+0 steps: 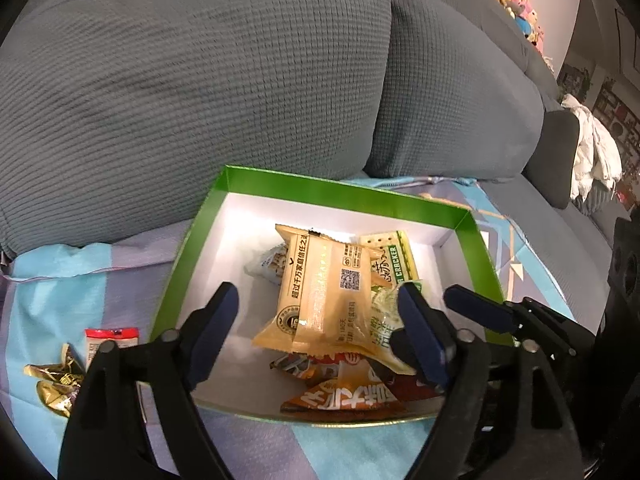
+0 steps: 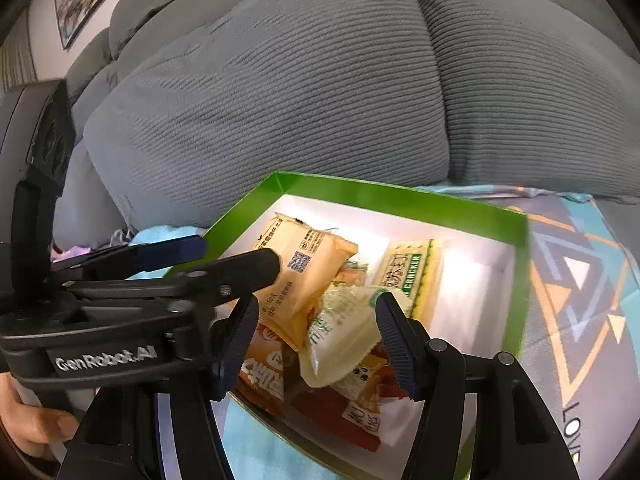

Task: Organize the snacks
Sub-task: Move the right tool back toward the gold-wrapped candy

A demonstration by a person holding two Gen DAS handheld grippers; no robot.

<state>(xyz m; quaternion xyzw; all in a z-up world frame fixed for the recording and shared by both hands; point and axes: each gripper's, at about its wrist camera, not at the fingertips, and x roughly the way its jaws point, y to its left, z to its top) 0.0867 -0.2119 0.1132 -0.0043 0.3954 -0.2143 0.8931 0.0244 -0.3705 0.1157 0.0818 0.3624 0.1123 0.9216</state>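
Note:
A green box with a white inside (image 1: 344,190) (image 2: 400,192) lies on a patterned cloth on the sofa seat. It holds several snack packets: a tan packet (image 1: 320,292) (image 2: 296,276) on top, a green-and-white cracker pack (image 1: 394,256) (image 2: 412,272), a pale green packet (image 2: 340,336) and orange-red packets (image 1: 344,392) (image 2: 340,412). My left gripper (image 1: 316,312) is open over the box, its jaws either side of the tan packet. My right gripper (image 2: 316,340) is open over the pale green packet. Each gripper shows in the other's view.
A red-and-white packet (image 1: 114,338) and gold-wrapped sweets (image 1: 54,384) lie on the cloth left of the box. Grey sofa back cushions (image 1: 200,80) rise right behind the box. White clothing (image 1: 592,156) and plush toys (image 1: 516,4) lie further right.

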